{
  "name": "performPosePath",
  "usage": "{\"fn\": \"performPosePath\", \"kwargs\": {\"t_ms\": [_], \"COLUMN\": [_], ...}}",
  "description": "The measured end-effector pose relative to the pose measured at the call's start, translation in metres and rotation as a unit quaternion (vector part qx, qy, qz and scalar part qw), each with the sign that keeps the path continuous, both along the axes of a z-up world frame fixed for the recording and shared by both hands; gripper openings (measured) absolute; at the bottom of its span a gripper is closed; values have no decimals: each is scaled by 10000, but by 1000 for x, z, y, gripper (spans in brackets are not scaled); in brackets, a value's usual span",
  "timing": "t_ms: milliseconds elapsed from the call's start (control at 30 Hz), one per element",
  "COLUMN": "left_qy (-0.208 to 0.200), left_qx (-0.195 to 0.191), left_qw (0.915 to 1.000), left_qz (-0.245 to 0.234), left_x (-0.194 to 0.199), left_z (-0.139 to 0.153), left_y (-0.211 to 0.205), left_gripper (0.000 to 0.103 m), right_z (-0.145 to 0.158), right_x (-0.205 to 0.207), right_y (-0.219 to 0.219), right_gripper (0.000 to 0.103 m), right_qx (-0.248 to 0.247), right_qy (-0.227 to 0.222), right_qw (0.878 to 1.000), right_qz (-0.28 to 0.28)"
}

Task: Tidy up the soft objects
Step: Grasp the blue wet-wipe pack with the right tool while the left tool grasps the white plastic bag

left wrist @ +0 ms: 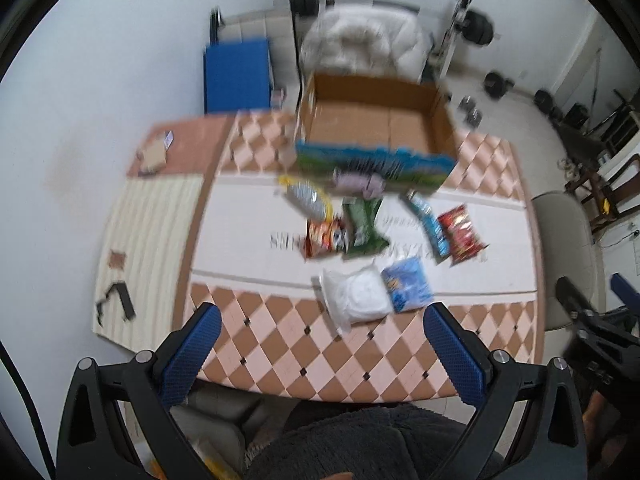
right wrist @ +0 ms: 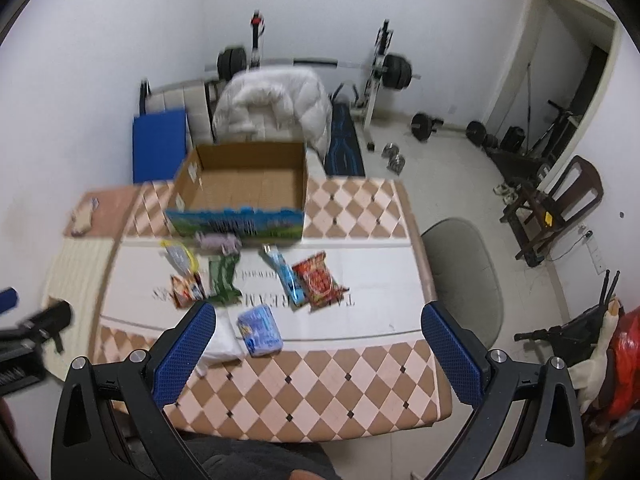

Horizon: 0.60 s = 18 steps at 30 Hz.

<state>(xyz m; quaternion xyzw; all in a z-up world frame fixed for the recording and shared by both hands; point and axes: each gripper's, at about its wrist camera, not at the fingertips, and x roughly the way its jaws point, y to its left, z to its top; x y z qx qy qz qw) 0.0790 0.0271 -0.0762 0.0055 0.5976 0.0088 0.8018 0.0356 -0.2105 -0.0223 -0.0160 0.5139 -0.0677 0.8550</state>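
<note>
Left wrist view: left gripper (left wrist: 322, 338) spread wide, holding nothing, raised above the near edge of the bench (left wrist: 280, 364), which wears a checkered cloth. Directly ahead between the fingers, a white soft pack (left wrist: 356, 296) touching a light blue pack (left wrist: 408, 284) on its right. Farther ahead, a row of pouches: orange snack bag (left wrist: 324, 238), green pouch (left wrist: 364, 226), blue-and-white wrapper (left wrist: 428, 224), red snack bag (left wrist: 460, 232); a silver-and-yellow bag (left wrist: 306, 196) ahead-left, and a lilac soft item (left wrist: 358, 182) lying against the front wall of the open cardboard box (left wrist: 376, 128) at the far side. View blurred; labels illegible. Right wrist view: right gripper (right wrist: 318, 342) equally wide, holding nothing, above the same near edge. Light blue pack (right wrist: 260, 330) just ahead, close to the left finger; white soft pack (right wrist: 222, 340) partly hidden behind that finger. Red snack bag (right wrist: 318, 280) and blue-and-white wrapper (right wrist: 286, 276) ahead centre, green pouch (right wrist: 224, 276) and orange snack bag (right wrist: 186, 286) ahead-left, cardboard box (right wrist: 240, 184) beyond, nothing visible inside. A grey chair (right wrist: 466, 276) stands off the bench's right side.
</note>
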Motion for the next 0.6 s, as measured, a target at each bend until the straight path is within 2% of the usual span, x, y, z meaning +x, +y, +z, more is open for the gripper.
{"fn": "performPosePath", "kwargs": {"t_ms": [133, 233, 367, 433, 600], "left_qy": [625, 1107, 1534, 1692, 2094], "left_qx": [73, -63, -237, -268, -461], "left_qw": [9980, 9936, 9866, 9832, 9736], "left_qz": [82, 230, 507, 626, 785], "left_x": [19, 32, 35, 37, 38], "left_z": [-71, -123, -172, -191, -223], "left_y": [8, 18, 31, 35, 35], "left_gripper": [103, 103, 103, 103, 103], "right_z": [-94, -173, -265, -297, -350], "right_x": [46, 75, 94, 101, 116], "right_y": [6, 13, 29, 39, 61], "right_gripper": [103, 103, 103, 103, 103], "right_qx": [49, 196, 232, 157, -43], "right_qy": [814, 1440, 1906, 2059, 2412], "right_qw": [9965, 9888, 9798, 9762, 9672], "right_qz": [158, 339, 564, 666, 796]}}
